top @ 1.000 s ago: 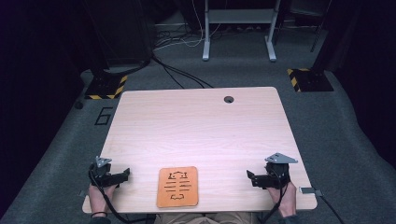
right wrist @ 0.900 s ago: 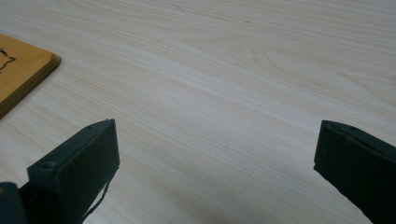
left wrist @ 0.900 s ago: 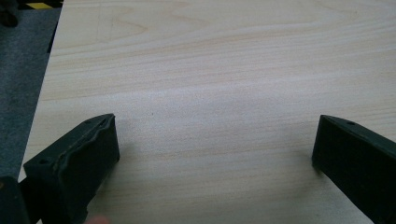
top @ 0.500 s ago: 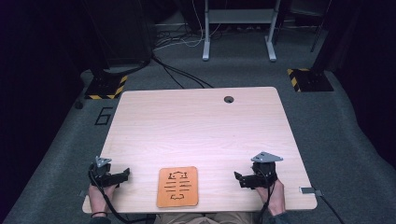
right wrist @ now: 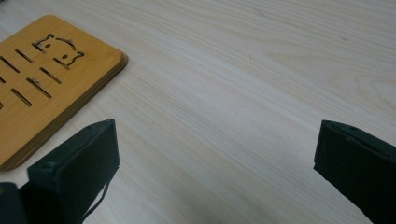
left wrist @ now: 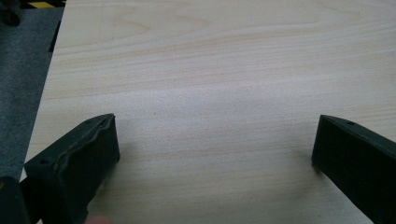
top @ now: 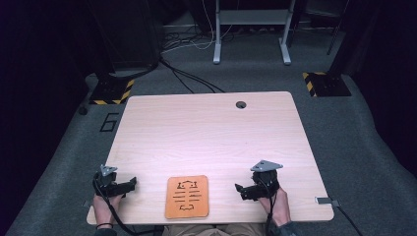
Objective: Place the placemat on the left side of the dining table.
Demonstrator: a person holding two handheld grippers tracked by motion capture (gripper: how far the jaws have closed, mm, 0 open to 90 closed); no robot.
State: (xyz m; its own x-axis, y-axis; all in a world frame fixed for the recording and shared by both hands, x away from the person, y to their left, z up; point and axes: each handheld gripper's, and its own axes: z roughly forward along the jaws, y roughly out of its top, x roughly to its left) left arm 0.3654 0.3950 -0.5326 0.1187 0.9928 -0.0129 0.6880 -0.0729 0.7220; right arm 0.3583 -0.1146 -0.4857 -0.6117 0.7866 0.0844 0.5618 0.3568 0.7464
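- The flat orange-brown wooden trivet with cut-out slots and a cat-face outline [top: 187, 196] lies on the pale wood-grain worktop [top: 211, 132], at its near edge, between the two hands.
- The right gripper [top: 242, 191] sits low, just right of the trivet, its fingers [right wrist: 74, 175] spread wide and holding nothing.
- The left gripper [top: 132, 183] rests near the trivet's other side, fingers [left wrist: 77, 163] equally wide, gripping nothing.
- To take the trivet cleanly, I'd judge the right gripper should slide along the worktop and straddle one thin edge squarely before closing.
- In the right gripper view the trivet is cut off at the left, so its far edge is hidden.
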